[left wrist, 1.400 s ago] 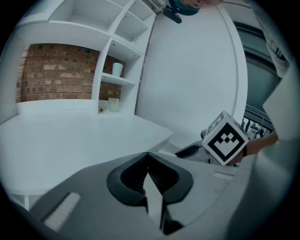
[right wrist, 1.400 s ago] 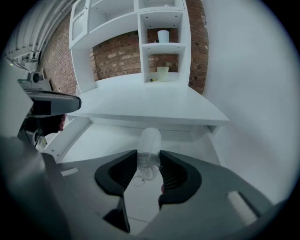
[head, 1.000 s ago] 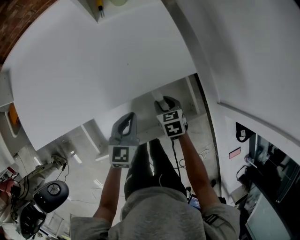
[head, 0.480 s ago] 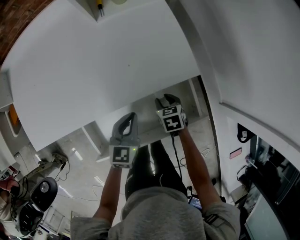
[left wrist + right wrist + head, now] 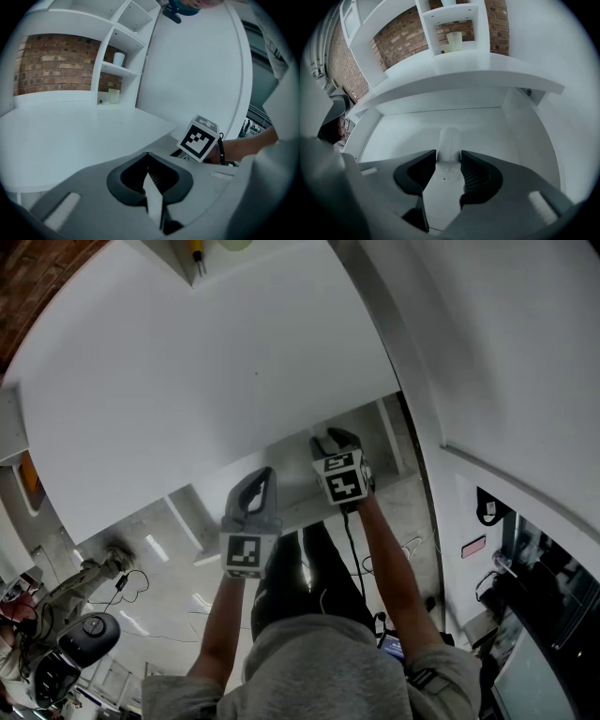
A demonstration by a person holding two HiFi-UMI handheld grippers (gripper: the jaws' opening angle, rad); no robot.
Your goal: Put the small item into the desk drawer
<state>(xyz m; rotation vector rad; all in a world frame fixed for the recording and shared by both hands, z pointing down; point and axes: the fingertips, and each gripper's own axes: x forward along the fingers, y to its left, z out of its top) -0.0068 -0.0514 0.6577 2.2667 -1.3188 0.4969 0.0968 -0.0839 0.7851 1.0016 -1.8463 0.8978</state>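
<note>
White desk [image 5: 187, 381]: bare top in the head view, set against a brick wall. A shelf unit [image 5: 123, 42] stands at its back.

Shelf contents: a pale cup [image 5: 114, 95] at desk level, with a small yellow object [image 5: 444, 50] just beside it. Whether this is the small item cannot be told.

Left gripper [image 5: 259, 480]: held off the front edge of the desk, well apart from the shelf. Its own view shows the jaws clenched tip to tip, with no object made out between the pads.

Right gripper [image 5: 334, 440]: just beside the left one and further in, below the desk edge. Its marker cube faces up toward the head camera.

Drawer front [image 5: 440, 129]: a white panel under the overhang of the desk top (seen in the right gripper view only). A pale upright handle [image 5: 450, 140] is mounted at its middle.

Right gripper's jaws: opening, with the handle standing between their tips. The pads lie very close to its sides, but no firm squeeze shows. No small item appears between them.

A white wall [image 5: 506, 352] bounds the desk on the right.
</note>
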